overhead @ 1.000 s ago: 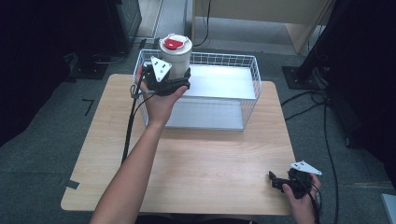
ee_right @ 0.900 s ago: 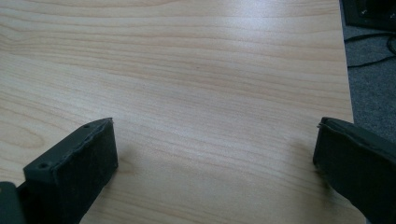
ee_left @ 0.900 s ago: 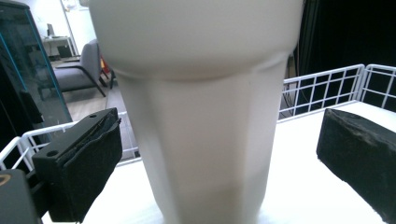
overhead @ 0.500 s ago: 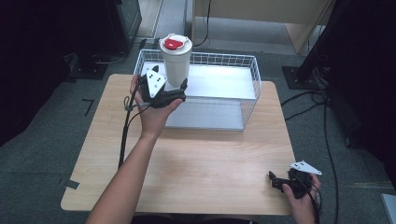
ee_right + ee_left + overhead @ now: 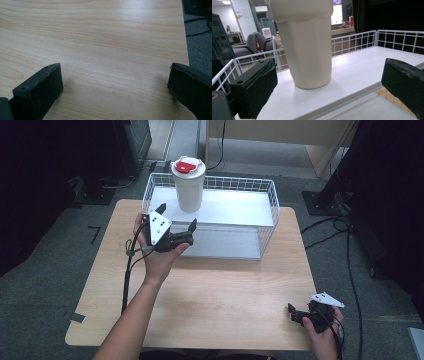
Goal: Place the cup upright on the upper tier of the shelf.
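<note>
We see a white wire basket [image 5: 265, 227] on the wooden counter [image 5: 215, 295], holding one smooth, tapered cream cup [image 5: 189, 187] with a red-marked lid, upright on the basket's white shelf at its left end. Our left tongs [image 5: 176, 218] hang released just before the cup, not touching it. Our right tongs [image 5: 291, 312] rest spread wide near the counter's right corner.

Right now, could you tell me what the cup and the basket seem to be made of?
Cup: probably matte cream plastic, judging by its smooth, seamless wall; its red-centred lid looks like plastic too. Basket: thin white-coated metal wire in an open grid, with a smooth white panel floor.
</note>
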Motion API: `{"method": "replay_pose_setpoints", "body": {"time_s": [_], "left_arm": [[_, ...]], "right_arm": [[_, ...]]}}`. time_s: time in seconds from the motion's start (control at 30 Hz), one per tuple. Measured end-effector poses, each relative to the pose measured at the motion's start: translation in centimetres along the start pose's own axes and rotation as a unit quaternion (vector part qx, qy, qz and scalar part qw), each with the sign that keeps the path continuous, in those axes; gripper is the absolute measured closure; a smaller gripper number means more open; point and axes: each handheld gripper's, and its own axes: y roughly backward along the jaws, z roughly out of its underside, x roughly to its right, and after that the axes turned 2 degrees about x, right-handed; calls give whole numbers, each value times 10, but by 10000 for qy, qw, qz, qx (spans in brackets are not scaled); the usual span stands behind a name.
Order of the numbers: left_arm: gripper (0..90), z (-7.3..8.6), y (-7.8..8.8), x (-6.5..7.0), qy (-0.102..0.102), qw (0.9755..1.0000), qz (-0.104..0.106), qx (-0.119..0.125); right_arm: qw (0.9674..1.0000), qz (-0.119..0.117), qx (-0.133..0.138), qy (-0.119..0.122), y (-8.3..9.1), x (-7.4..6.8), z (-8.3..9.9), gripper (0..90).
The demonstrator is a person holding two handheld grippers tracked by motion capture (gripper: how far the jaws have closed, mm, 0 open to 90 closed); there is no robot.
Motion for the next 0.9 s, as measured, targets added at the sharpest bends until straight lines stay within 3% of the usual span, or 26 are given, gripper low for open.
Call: {"method": "replay_pose_setpoints", "body": {"time_s": [0.5, 0.9], "left_arm": [[9, 19, 38, -7, 42, 10000, -24, -64], [9, 41, 64, -20, 103, 9996, -174, -203]], "right_arm": [[10000, 0, 0, 3, 0, 0, 0, 0], [10000, -1, 4, 7, 0, 0, 0, 0]]}}
